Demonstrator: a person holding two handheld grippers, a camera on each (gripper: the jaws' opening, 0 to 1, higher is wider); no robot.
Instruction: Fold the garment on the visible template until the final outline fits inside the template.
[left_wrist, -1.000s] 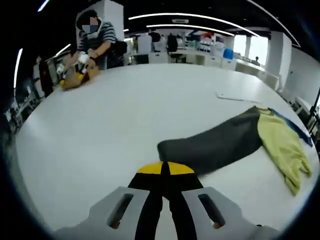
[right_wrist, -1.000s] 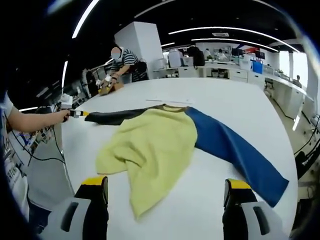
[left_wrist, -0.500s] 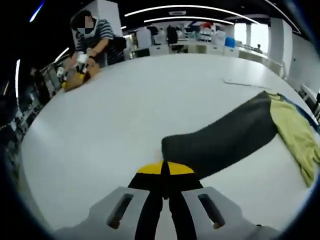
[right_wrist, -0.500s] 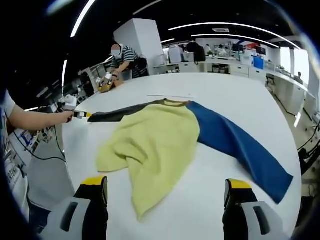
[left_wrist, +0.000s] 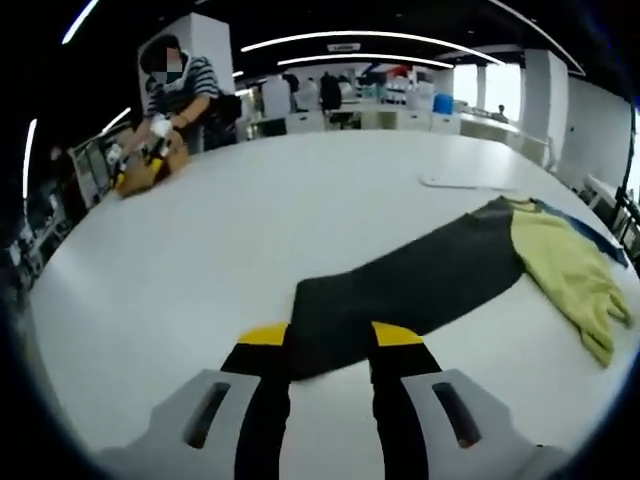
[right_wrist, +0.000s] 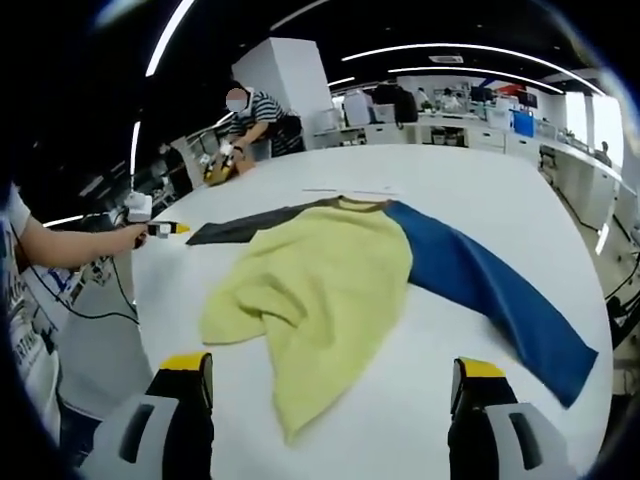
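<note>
In the left gripper view, the left tongs (left_wrist: 328, 345), shut a second ago, now stand parted astride the dark grey sleeve's cuff (left_wrist: 325, 330) on the white tabletop (left_wrist: 250, 220), apparently released. In the right gripper view, the right tongs (right_wrist: 330, 375) gape wide, empty, before the yellow knit garment (right_wrist: 320, 290) with its blue sleeve (right_wrist: 490, 300); folding remains.

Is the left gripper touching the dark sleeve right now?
Cannot tell. In the left gripper view the left gripper is open, with the cuff of the dark sleeve lying between its jaws, but contact isn't plainly shown.
</note>
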